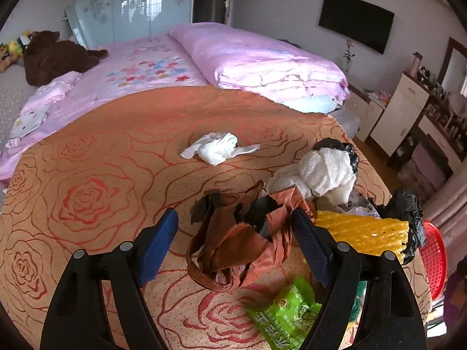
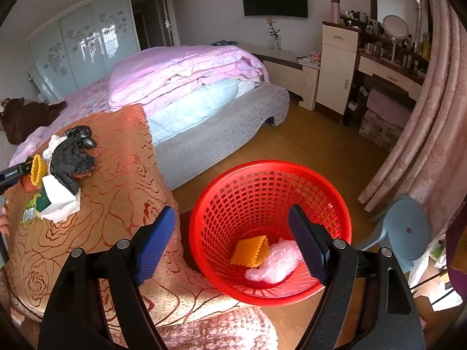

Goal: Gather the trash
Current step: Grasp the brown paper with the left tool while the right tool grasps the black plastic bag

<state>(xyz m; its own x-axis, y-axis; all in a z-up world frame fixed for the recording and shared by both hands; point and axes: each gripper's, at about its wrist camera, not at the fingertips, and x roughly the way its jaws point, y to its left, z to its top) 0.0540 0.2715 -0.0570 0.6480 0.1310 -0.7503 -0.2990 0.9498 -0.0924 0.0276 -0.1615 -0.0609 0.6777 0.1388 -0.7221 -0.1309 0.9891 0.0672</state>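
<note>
My left gripper (image 1: 235,243) hangs with its jaws spread wide over a crumpled brown wrapper (image 1: 233,242) in the lower middle of the frame, the pads not pressing it. A green packet (image 1: 286,309) lies below it and yellow foam netting (image 1: 362,233) to its right. My right gripper (image 2: 232,243), spread and empty, hovers over the red basket (image 2: 221,204), lower centre, holding a yellow piece (image 2: 251,250) and bubble wrap (image 2: 275,262).

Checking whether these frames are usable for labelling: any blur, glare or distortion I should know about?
Left wrist view: strong fisheye bending with dark corners; the green wrapper near the bottom edge is smeared, while the brown wrapper reads sharp; window glare on the wardrobe. Right wrist view: same bending and dark corners; red basket sharp, wardrobe glare again.
</note>
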